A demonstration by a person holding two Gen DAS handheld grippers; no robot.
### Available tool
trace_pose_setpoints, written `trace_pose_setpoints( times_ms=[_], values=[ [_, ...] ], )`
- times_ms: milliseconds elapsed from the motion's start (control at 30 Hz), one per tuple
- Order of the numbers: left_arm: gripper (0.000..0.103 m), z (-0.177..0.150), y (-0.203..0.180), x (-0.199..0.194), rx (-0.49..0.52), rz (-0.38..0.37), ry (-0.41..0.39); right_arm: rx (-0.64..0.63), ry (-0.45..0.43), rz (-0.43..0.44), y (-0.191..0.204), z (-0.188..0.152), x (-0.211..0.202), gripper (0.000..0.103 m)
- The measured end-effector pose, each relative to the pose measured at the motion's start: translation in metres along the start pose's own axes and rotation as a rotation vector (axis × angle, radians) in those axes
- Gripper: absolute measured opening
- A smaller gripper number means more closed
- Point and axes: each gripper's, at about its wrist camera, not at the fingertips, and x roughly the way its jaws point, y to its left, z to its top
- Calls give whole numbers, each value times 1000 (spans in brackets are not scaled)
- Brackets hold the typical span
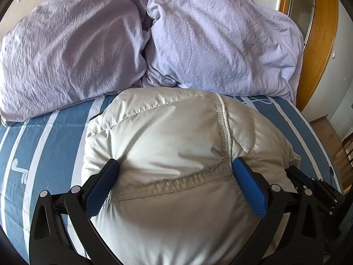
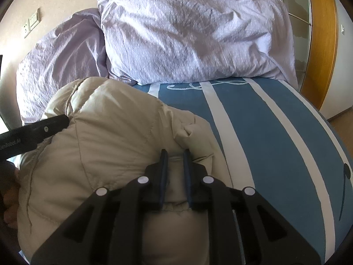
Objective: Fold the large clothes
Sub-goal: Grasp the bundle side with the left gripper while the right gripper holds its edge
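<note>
Beige quilted puffer jacket (image 1: 167, 145) bulges on striped bedsheet (image 2: 275, 132).

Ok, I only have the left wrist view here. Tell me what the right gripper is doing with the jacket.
Observer: The right gripper is pinched on a fold of the beige jacket, its jaws nearly together.
Operator: Give me what lies to its right.
Observer: Bare blue striped bedspread; the jacket ends just beside the gripper.
Operator: Now tell me how my own left gripper looks from there.
Observer: Only one black finger shows, lying on the jacket's left shoulder area, with a hand at the picture's edge below it.
</note>
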Motion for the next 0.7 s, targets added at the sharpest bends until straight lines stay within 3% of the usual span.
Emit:
trace_pose_setpoints(
  times_ms=[700],
  values=[
    [102, -4, 9, 11, -25, -22, -21, -23, -25, -43, 12, 0, 6, 16]
  ],
)
